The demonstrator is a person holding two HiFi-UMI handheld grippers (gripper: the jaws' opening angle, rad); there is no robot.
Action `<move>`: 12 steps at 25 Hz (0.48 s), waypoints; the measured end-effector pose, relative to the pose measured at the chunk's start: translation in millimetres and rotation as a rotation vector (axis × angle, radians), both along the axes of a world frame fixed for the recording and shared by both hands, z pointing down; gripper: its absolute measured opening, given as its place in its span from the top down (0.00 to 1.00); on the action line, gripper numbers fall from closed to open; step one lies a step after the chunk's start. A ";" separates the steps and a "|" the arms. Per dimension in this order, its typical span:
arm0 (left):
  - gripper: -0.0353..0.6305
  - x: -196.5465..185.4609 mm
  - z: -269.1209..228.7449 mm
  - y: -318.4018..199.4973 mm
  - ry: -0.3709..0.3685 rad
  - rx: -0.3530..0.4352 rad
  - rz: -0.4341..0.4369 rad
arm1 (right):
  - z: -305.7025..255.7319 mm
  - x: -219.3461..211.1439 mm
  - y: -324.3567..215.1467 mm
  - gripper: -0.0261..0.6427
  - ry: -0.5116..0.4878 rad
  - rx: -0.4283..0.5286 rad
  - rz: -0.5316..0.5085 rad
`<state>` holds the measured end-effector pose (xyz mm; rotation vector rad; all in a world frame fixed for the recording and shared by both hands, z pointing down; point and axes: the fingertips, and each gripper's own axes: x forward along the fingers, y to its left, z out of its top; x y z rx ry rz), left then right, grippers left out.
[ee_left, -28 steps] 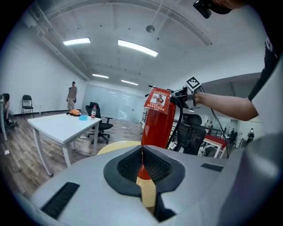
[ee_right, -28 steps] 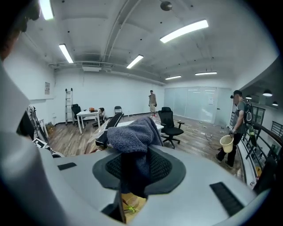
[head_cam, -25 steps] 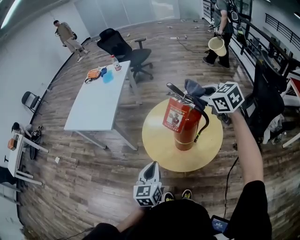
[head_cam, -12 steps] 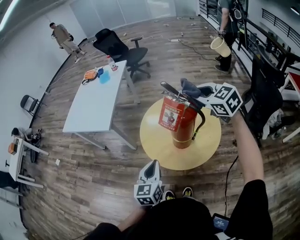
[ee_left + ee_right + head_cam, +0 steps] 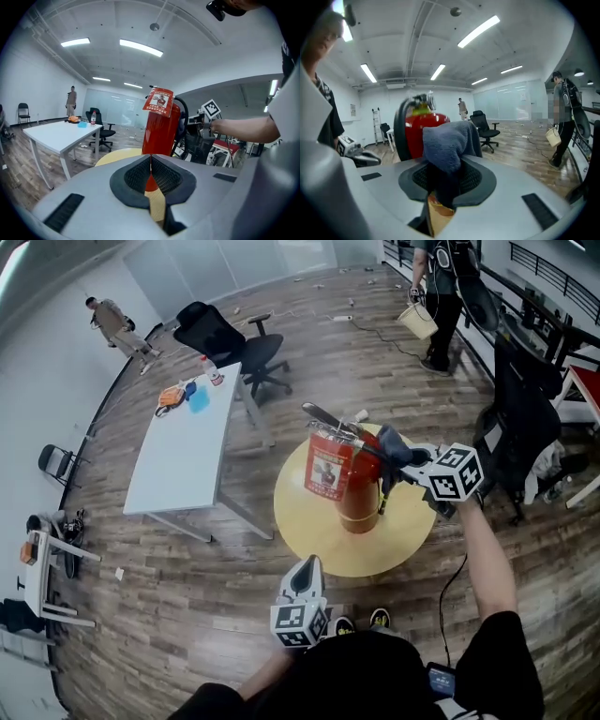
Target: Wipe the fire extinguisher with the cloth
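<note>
- Head view: the fire extinguisher (image 5: pixel 361 498) stands upright near the middle of the round yellow surface (image 5: pixel 309 554), a little toward its far edge. The right gripper (image 5: pixel 405 463) brings the cloth (image 5: pixel 392 444) up to the cylinder's top right side, by the black hose (image 5: pixel 382 493). I cannot tell how firmly it presses.
- The left gripper (image 5: pixel 307 570) hangs low off the near edge of the surface, well apart from the cylinder. Nothing steadies the cylinder, so I judge that a hard sideways rub so high up could rock it, or slide it toward the left edge.
- The lever (image 5: pixel 323 418) juts out at the top and a paper tag (image 5: pixel 323 470) hangs on the front. Loose cloth could catch on either one, or on the hose, and tug the whole thing over.
- Left gripper view: its jaws are closed together with nothing between them. The red cylinder rises ahead across the surface, too far off for this gripper to catch it quickly if it tips.
- Right gripper view: the jaws are clamped on a bunched fold of the grey-blue cloth, and most of the wad bulges above them. The red cylinder and its hose stand just behind.
- The pinch looks small for the size of the wad. Dragging it over the valve could pull the cloth free, and then bare jaws would scrape the paint.
</note>
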<state>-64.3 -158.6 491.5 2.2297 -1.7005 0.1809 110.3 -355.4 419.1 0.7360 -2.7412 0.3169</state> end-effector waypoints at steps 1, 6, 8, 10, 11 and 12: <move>0.91 0.6 -1.8 -1.8 -0.002 0.002 0.002 | 18.3 0.2 -0.1 0.82 0.022 -0.012 0.011; 0.91 1.1 0.3 -5.7 -0.012 -0.016 -0.001 | 92.2 3.2 -11.3 0.82 -0.007 -0.171 0.096; 0.91 -1.5 2.7 -5.5 -0.015 -0.025 -0.013 | 117.3 2.6 -17.9 0.82 0.006 -0.224 0.115; 0.91 -5.6 3.9 -4.0 -0.017 -0.035 -0.031 | 140.3 1.8 -23.6 0.82 0.029 -0.266 0.123; 0.91 -8.2 4.5 -3.1 -0.019 -0.040 -0.043 | 150.2 1.5 -26.4 0.82 0.034 -0.286 0.124; 0.91 -11.2 5.5 -2.2 -0.021 -0.045 -0.057 | 157.9 1.4 -29.1 0.82 0.032 -0.305 0.125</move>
